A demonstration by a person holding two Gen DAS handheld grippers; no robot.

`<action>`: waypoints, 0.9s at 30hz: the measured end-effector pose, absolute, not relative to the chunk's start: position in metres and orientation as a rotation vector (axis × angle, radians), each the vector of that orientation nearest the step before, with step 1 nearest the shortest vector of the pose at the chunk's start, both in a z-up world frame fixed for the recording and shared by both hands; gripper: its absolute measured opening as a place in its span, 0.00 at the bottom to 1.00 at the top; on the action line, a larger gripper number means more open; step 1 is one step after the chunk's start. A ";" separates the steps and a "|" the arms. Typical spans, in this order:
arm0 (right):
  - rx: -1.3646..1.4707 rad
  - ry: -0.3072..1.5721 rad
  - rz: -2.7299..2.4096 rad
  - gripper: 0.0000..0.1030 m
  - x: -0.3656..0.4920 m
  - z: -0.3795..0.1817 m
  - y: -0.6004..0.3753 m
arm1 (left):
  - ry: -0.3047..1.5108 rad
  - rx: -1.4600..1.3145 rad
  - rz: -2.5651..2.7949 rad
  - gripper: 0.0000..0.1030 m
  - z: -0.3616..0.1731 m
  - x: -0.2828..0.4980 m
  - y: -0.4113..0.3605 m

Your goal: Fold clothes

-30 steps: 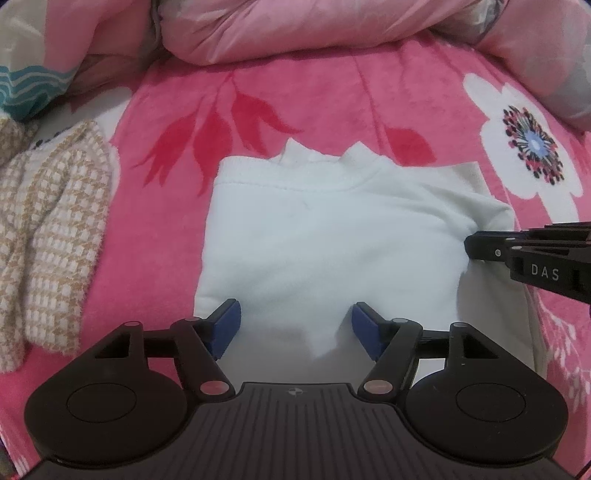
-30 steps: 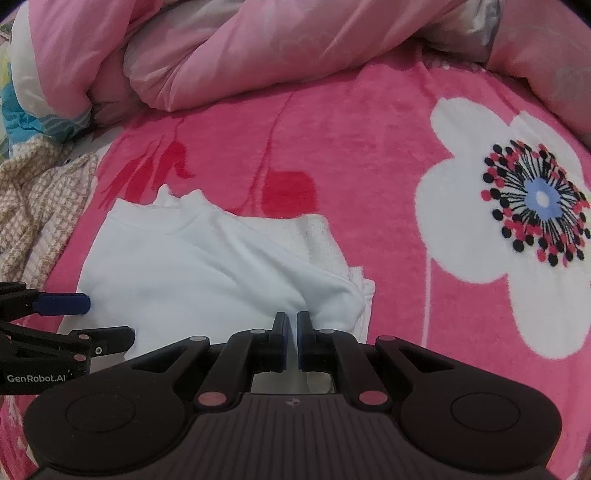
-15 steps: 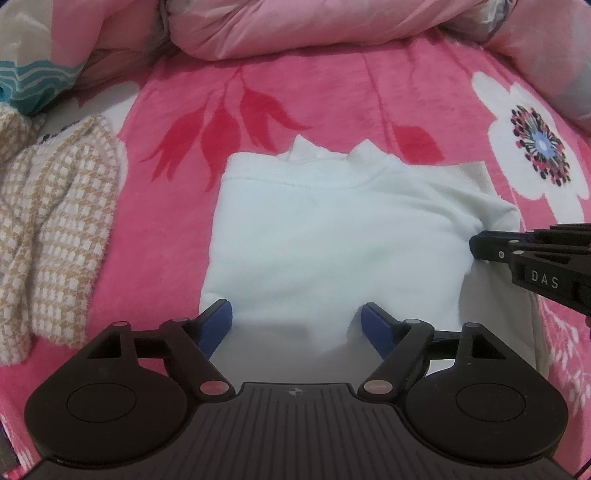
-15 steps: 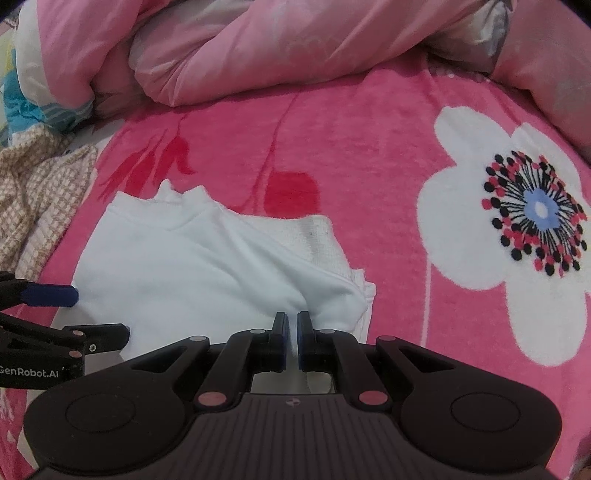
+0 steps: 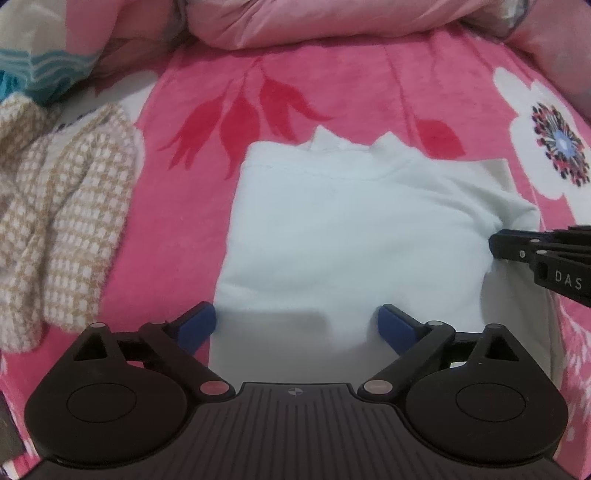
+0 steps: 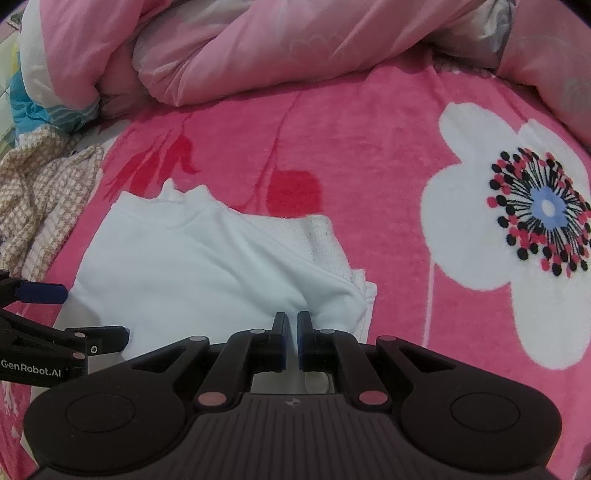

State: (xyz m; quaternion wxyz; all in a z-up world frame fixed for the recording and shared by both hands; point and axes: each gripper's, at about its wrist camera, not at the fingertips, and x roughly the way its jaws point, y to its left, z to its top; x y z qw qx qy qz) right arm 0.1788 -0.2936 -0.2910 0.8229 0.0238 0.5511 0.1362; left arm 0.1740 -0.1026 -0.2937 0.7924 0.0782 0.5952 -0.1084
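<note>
- The white garment (image 5: 351, 236) lies folded flat on the pink floral blanket (image 5: 369, 92), its collar pointing away from me toward the bunched pink quilt (image 5: 332, 22); its long axis seems to run from collar to near hem, though my grippers hide that hem.
- It sits directly under my left gripper (image 5: 297, 325) and stretches right to my right gripper (image 6: 291, 334), which bites its right edge.
- My left jaws are opening, spread wide over the near hem; cloth lies between the blue pads (image 5: 195, 325), but they do not press it.
- My right jaws are clamped on a pinch of the garment's folded edge.
- A beige checked knit (image 5: 62, 236) lies apart to the left.
</note>
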 end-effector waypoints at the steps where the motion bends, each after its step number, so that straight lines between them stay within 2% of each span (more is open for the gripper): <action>1: 0.044 1.173 0.294 0.05 0.179 -0.291 -0.293 | 1.283 0.165 -0.232 0.94 -0.294 0.174 -0.102; 6: 0.011 1.158 0.291 0.05 0.178 -0.283 -0.289 | 1.295 0.156 -0.226 0.95 -0.295 0.175 -0.100; 11: -0.061 0.936 0.355 0.05 0.164 -0.253 -0.272 | 1.306 0.155 -0.221 0.95 -0.295 0.175 -0.100; 18: -0.104 0.978 0.282 0.00 0.196 -0.286 -0.266 | 1.310 0.160 -0.212 0.96 -0.295 0.175 -0.099; 27: 0.062 0.922 0.104 0.01 0.188 -0.275 -0.310 | 1.317 0.155 -0.225 0.97 -0.296 0.177 -0.095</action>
